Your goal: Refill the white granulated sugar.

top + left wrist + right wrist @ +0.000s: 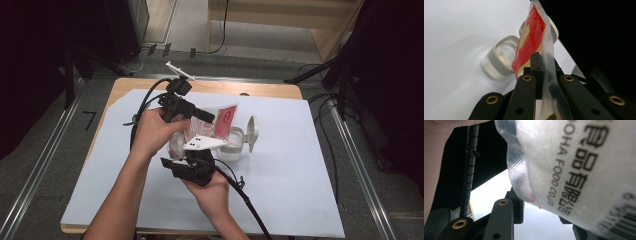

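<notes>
Clearly the work in hand is tipping a sachet (220,121) into the small clear container (231,145) that stands on the white sheet over the table (280,200), its hinged lid (252,131) flipped open to one side. The sachet is held up in the air just above and beside the container, caught between the two tongs. In the left gripper view the left tongs (541,75) are closed on the clear sealed edge of the packet, its red and yellow face rising past the jaws towards the container's mouth. In the right gripper view the right tongs (536,207) sit at the packet's lower end, where white grains show through the film and black print runs across it; the jaws seem to press on that end, but how firmly they grip I cannot tell. The packet looks light and limp, a thin plastic film that will fold and slide rather than hold a shape, and its contents will shift as it tilts. The flat heat-sealed borders are the sound places to pinch, since the filled belly would bulge and slip. The container looks light too, and could skid on the smooth sheet if nudged.
</notes>
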